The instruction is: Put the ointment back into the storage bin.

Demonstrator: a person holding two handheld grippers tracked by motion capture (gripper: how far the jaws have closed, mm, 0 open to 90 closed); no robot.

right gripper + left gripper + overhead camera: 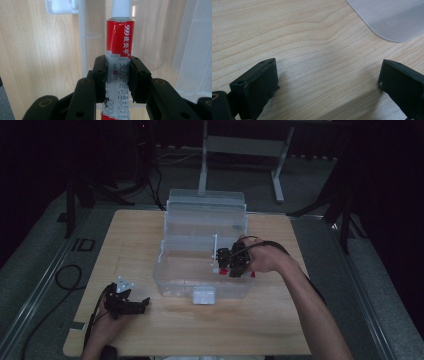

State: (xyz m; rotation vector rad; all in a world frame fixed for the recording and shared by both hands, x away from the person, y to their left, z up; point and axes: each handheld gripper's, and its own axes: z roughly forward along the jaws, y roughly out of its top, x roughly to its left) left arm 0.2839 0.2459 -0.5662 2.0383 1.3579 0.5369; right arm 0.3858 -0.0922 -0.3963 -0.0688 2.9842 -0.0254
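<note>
Table (150, 235): pale wood, across the middle of the high view; its grain also shows under the jaws in the left gripper view.
Box (200, 240): clear plastic with its lid open, at the centre of the high view, standing on the table; a white latch (204, 295) sits on its near wall. A rounded corner of it shows at the upper right of the left gripper view (392, 20).
Right gripper (231, 262): right of centre in the high view, over the box's right half, held in a hand that comes in from the lower right. Clenched on the tube, its pads pressing the tube's two sides in the right gripper view (118, 80).
Left gripper (131, 304): lower left of the high view, low over bare table in front of the box's left end. Released, jaws well apart with only wood between them (328, 82).
Tube (120, 50): red and white with a white cap, upright at the centre of the right gripper view, cap at the top of the frame, the clear box wall behind it. In the high view it is a small red and white piece just below the gripper (218, 270).
</note>
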